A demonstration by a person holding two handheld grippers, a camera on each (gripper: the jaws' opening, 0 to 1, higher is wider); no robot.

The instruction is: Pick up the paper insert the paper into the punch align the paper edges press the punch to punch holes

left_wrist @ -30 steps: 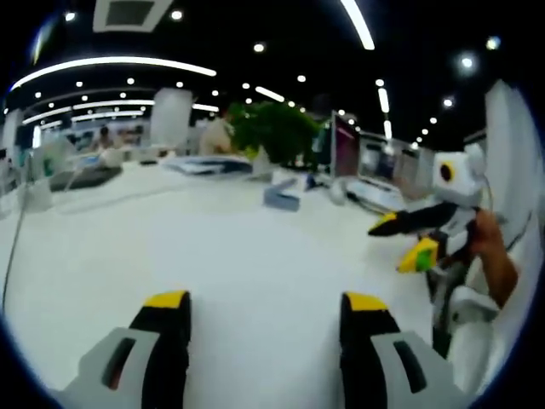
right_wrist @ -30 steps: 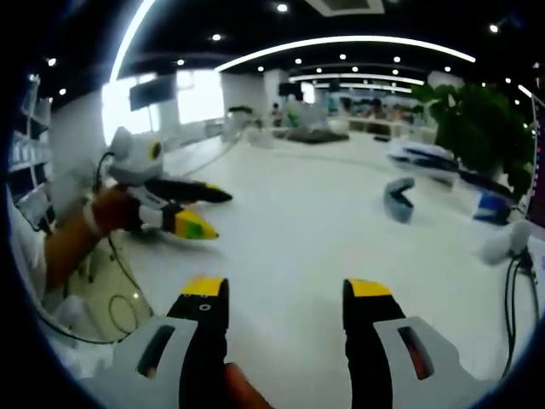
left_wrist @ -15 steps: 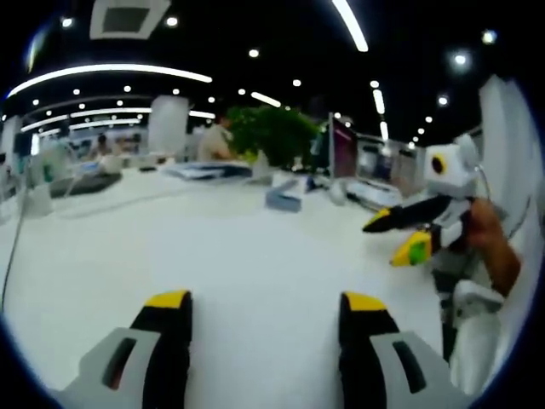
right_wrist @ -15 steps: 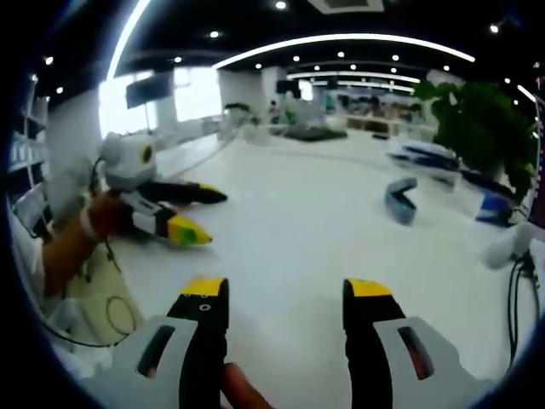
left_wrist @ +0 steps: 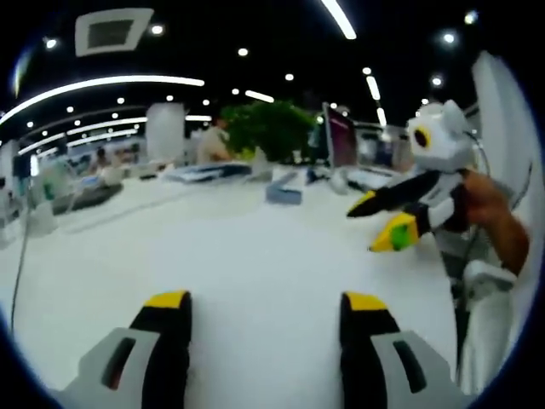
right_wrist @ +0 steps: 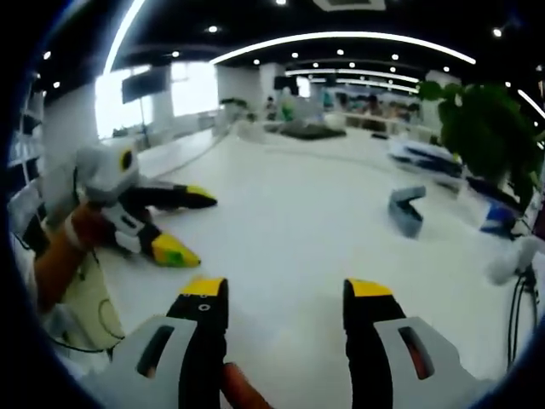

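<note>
From my remote seat both views look soft and slightly blurred throughout. Light comes from ceiling spots and long curved strip lights [right_wrist: 341,41], which bend strongly toward the edges with the fisheye. The white table [left_wrist: 255,256] is bright, almost washed out, with only faint shadows. A window [right_wrist: 192,85] in the right gripper view blows out to glare. The plant [left_wrist: 268,128] and distant things are out of focus.

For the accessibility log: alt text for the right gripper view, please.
The right gripper hangs open over a bare white table; the left gripper, also open, enters from the left. A grey hole punch sits farther off, near a green plant.
</note>
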